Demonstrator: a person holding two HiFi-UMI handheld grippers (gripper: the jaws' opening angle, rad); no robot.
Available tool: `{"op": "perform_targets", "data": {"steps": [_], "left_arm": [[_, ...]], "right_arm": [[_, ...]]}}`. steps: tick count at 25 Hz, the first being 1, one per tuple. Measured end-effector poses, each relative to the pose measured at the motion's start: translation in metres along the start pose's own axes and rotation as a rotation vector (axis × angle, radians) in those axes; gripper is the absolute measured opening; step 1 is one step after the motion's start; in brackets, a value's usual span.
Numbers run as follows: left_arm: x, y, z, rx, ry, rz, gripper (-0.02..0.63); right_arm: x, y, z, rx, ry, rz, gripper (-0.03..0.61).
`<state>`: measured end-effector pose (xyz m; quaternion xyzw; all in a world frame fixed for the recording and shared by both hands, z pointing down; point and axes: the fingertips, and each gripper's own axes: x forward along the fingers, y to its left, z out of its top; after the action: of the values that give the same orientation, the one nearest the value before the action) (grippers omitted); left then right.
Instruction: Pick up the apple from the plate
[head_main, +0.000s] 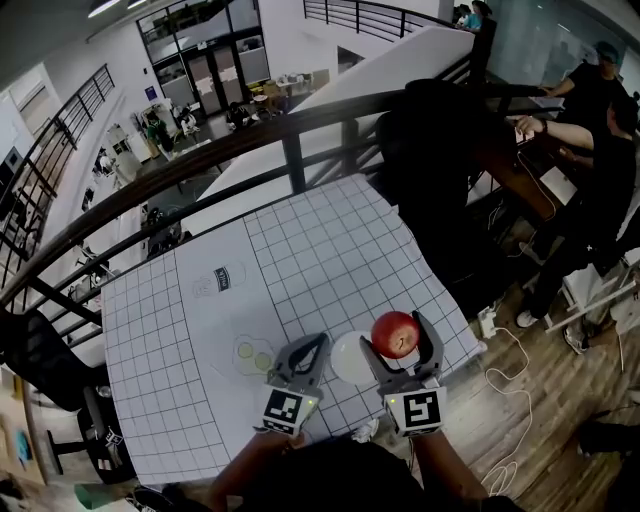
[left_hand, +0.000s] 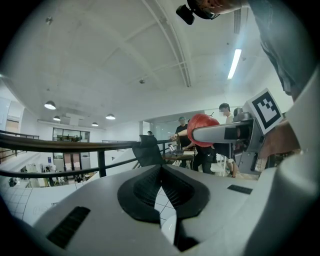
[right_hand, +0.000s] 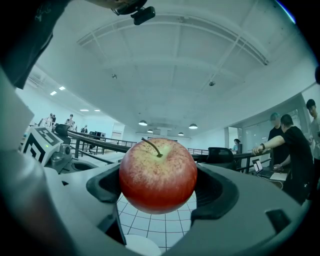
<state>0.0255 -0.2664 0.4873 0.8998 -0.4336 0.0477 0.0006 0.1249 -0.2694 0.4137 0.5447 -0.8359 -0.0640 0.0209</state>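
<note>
the apple (head_main: 396, 335) is off the plate (head_main: 345, 366), pinched by its sides between the two jaws of the right gripper (head_main: 393, 334). in the right gripper view it hangs stem up with grid squares showing beneath it and a slice of the white plate cut off by the bottom edge. from the head view that gripper's near jaw lies across the plate's right edge, so part of the rim is covered. the left gripper (head_main: 319, 342) hovers just beside the plate on its left with its jaws pressed together at the tips. nothing sits between them, and only a thin sliver of the checked cloth (head_main: 330, 250) shows through lower down. the person's hands are mostly hidden under the marker cubes and cut off at the bottom of the frame. there is a printed mark (head_main: 222, 278) on the cloth further up the table, too small to read. left of the left gripper are two pale green round things (head_main: 253, 354) on what may be a clear dish, but i can't make out what they are.
</note>
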Motion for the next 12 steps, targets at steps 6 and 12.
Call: {"op": "perform_targets", "data": {"steps": [6, 12], "left_arm": [[-0.0008, 0.0025, 0.0007, -0.001, -0.002, 0.005, 0.02], [-0.0016, 0.0012, 0.0043, -0.003, -0.016, 0.003, 0.02]], "right_arm": [[0.0, -0.0012, 0.0014, -0.006, -0.008, -0.01, 0.417], [-0.0007, 0.0017, 0.0017, 0.002, -0.005, -0.007, 0.417]]}}
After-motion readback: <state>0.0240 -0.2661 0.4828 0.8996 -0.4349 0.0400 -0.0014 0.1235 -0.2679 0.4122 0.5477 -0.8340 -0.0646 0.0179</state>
